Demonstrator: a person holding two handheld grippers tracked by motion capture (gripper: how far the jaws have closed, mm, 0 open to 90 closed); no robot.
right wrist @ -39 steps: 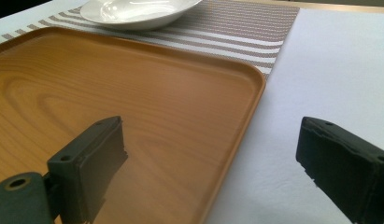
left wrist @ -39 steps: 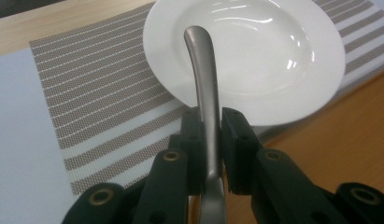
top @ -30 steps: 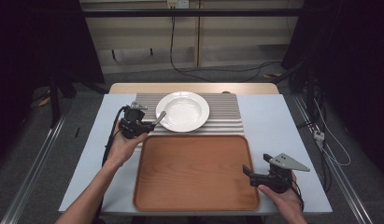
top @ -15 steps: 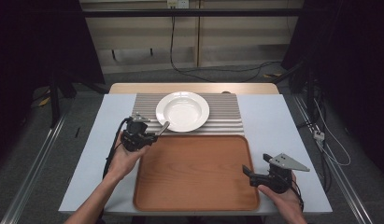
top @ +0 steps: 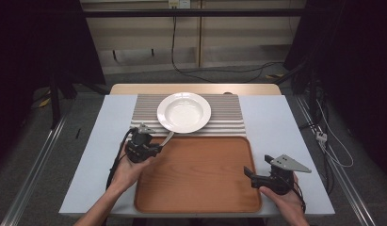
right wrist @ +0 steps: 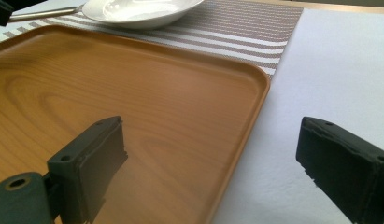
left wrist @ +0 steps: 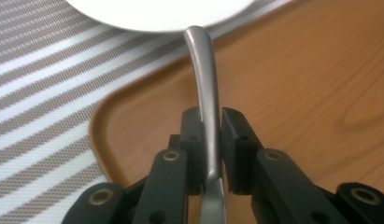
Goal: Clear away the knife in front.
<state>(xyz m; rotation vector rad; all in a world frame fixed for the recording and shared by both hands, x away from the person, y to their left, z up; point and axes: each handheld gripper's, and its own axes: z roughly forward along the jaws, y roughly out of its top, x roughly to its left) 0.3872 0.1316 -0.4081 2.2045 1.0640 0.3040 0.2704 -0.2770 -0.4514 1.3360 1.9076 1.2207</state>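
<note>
The left gripper (top: 159,147) is clenched on a metal utensil handle (left wrist: 206,88) over the tray's (top: 200,197) far-left corner, just short of the plate's (top: 184,112) rim. The right gripper (right wrist: 213,168) — released — straddles the tray's right edge, the tray bare wood.

The tray (top: 200,174) is warm orange-brown with a wood-grain pattern, and the plate (top: 184,112) is plain glossy white. The placemat (top: 229,117) carries grey and white stripes; the tabletop (top: 280,122) is pale blue-grey. The utensil handle (left wrist: 203,79) is matte silver, the tongs (left wrist: 212,140) black.
</note>
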